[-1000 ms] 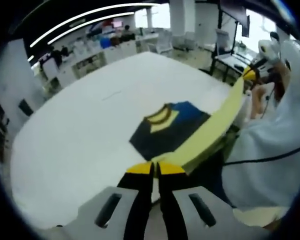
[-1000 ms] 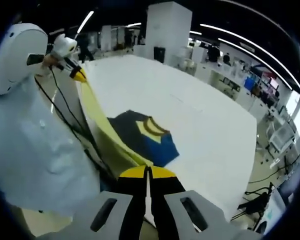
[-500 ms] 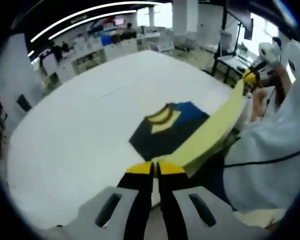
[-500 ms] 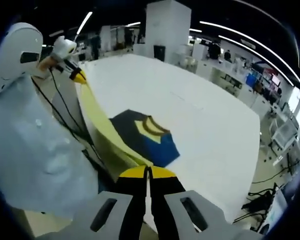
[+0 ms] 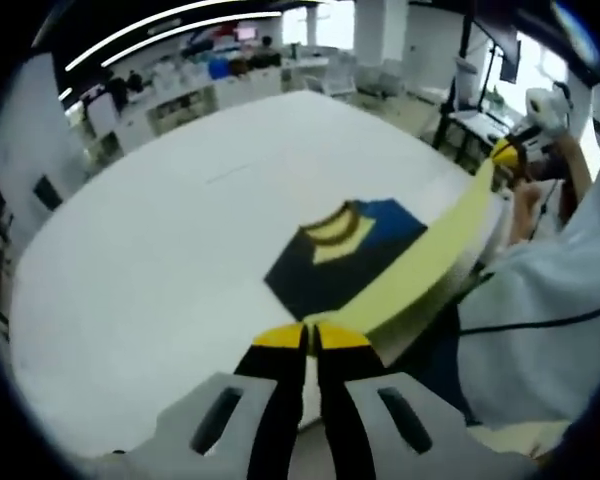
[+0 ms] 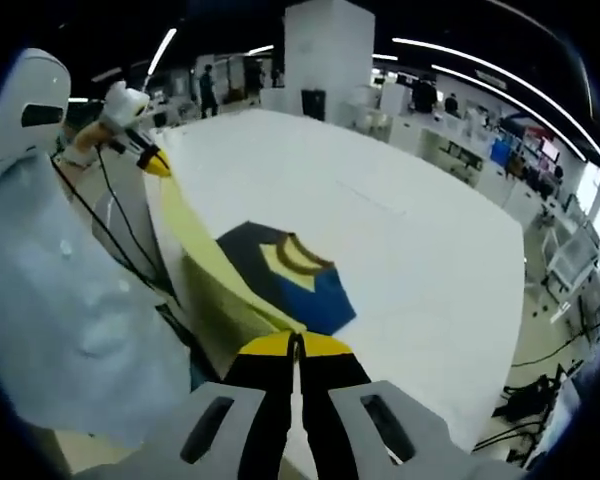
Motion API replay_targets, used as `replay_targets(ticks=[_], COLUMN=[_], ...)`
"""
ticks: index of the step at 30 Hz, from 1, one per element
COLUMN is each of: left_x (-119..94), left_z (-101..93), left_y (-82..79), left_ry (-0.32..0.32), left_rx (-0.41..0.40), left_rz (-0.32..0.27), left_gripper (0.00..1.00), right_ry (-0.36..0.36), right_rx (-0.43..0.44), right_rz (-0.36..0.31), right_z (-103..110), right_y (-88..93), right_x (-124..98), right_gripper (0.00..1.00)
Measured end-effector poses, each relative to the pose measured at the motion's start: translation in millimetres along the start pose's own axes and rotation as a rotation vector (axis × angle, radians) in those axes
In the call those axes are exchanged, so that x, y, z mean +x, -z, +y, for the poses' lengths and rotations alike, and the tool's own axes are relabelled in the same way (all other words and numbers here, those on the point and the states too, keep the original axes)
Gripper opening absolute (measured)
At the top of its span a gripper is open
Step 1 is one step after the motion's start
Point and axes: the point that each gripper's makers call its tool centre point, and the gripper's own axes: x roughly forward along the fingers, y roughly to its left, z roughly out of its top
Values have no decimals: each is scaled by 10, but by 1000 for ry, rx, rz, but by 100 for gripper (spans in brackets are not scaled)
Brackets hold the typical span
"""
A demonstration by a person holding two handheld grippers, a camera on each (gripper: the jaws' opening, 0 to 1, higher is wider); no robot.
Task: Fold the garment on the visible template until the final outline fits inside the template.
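mid-fold: left tool [image 5: 311,338] and right tool [image 6: 296,345] both clamped on the pale yellow hem of the navy, blue and yellow garment [image 5: 345,260] lying on the white table [image 5: 160,250], next needing the stretched edge carried over the collar.

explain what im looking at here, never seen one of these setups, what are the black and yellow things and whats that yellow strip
No robot here: a person holds a two-jaw claw in each hand, and each claw carries a fisheye camera looking along its own jaws. One picture is from the left claw, the other from the right claw; the black and yellow prongs at the bottom are the jaws, closed. A big white table holds a garment, dark navy and blue with a yellow collar. The yellow strip is its pale yellow edge, lifted off the table and stretched between the two claws, each pinching one end. In the right claw's picture the left claw shows at the upper left. The job is folding the garment.
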Motion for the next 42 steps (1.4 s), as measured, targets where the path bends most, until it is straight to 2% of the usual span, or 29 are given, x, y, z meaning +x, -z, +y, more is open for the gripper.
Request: replay_targets(ticks=[12, 15, 24, 37, 42], left_x=[197, 247, 399, 679, 825], left_z=[67, 108, 206, 362, 398], left_y=[-21, -36, -7, 18, 46], left_ry=[21, 22, 27, 34, 56], left_rx=[-20, -37, -72, -116, -133], left_rz=[5, -8, 8, 17, 31], left_gripper=[0, 0, 0, 0, 0], right_ry=[-12, -20, -20, -22, -17], right_rx=[26, 31, 60, 73, 105], right_rz=[20, 21, 10, 16, 14], right_z=[-145, -168, -278, -348, -379], right_y=[80, 90, 102, 129, 165], right_x=[228, 280, 421, 597, 672], right_gripper=[2, 2, 2, 2, 2])
